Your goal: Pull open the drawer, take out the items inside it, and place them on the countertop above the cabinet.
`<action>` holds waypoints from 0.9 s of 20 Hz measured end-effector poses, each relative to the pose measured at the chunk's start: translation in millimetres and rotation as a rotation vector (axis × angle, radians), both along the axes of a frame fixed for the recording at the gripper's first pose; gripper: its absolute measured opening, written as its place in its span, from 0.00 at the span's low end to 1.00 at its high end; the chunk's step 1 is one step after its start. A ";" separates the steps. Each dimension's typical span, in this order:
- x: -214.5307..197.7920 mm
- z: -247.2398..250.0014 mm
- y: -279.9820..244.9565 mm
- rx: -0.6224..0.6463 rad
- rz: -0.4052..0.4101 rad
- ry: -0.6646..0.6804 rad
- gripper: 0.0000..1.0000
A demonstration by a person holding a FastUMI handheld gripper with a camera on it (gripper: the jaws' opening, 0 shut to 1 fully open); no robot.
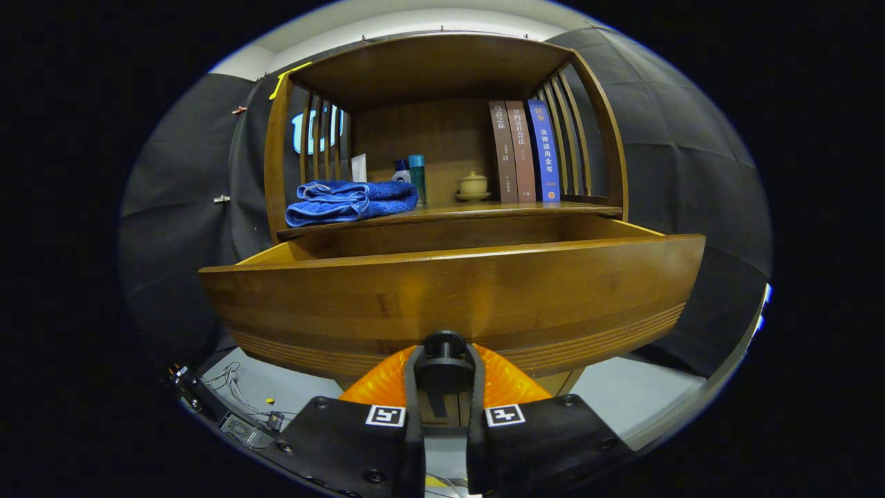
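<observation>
Tongs [444,366] seemingly clamping drawer knob [444,344]

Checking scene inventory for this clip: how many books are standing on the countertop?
3. The books stand upright side by side at the countertop's right end, beside the slatted side, right of the small lidded pot. The gripper is shut on the drawer knob.

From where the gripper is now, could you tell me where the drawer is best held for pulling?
By its round knob, low at the middle of the drawer front, approached straight from the front. It protrudes, the front is otherwise smooth, and the gripper already has both fingers pressing it.
</observation>
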State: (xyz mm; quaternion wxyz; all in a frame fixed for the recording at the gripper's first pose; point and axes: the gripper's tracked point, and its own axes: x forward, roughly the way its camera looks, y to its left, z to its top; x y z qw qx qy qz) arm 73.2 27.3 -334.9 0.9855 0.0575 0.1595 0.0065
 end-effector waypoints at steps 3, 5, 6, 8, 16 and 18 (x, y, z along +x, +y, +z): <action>-0.1 -0.5 0.1 -0.008 0.005 0.004 0.28; -1.5 0.3 1.8 -0.013 0.008 0.008 0.38; -4.7 3.0 4.0 -0.009 0.020 0.008 0.53; -6.8 9.4 7.6 -0.035 0.045 0.013 0.83; -21.6 108.4 -0.1 -0.113 0.144 -0.010 1.00; -14.0 129.2 -0.6 -0.081 0.169 0.030 1.00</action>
